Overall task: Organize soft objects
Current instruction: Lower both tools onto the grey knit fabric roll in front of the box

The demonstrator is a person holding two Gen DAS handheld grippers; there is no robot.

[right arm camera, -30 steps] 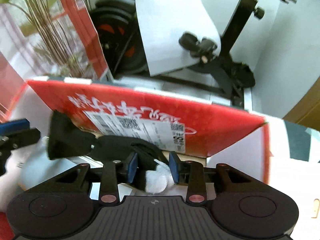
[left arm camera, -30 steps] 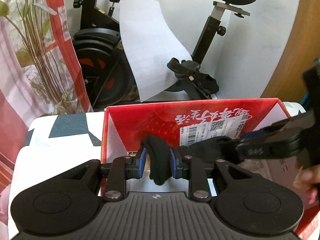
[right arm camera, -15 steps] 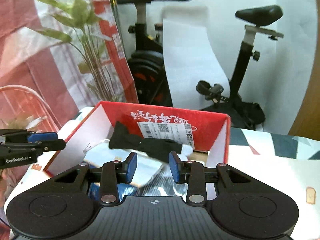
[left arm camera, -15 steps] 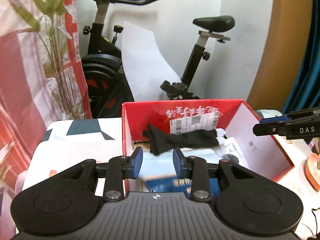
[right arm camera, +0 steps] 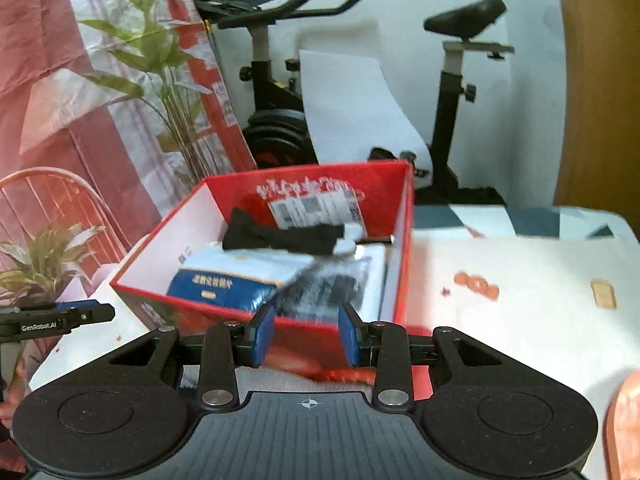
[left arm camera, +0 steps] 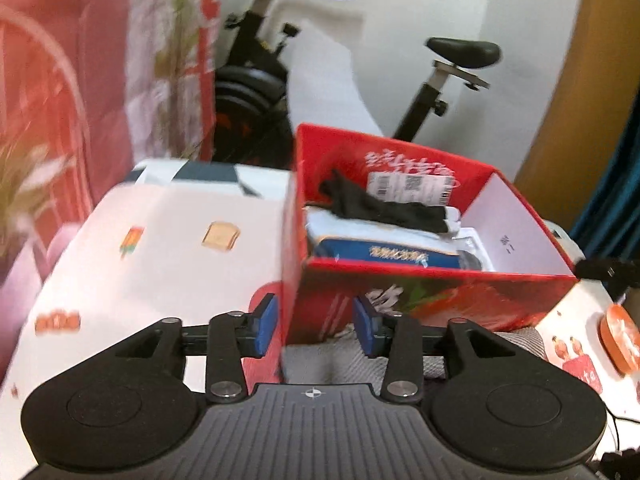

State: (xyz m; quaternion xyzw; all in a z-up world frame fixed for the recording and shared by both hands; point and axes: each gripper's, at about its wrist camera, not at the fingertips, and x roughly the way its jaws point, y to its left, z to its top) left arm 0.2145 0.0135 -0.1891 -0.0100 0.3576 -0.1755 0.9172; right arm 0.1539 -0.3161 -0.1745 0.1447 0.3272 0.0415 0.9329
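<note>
Left wrist view is showing the left tool with its blue pads spread wide and nothing between them, hanging just in front of the near left corner of the red cardboard box. Right wrist view is telling the same story for the right tool: pads apart, empty, sitting at the near wall of the box.

The soft thing that matters, a black sock with a white toe, is lying inside the box toward the far wall, draped over a white and blue packet. Its long axis is running across the box, side to side, roughly parallel to the far wall with the shipping label. The white toe end is pointing toward the right tool's side and the dark cuff end toward the left tool's side.

So both tools are sitting low and near, while the sock is lying ahead and deeper in. Neither one looks clearly closer to me.

If the next grab is something new, I'm guessing it's the grey knit fabric peeking out on the surface right under the box's near edge, just ahead of the left tool. Bit blurry there though, so I can't tell what it is exactly.
</note>
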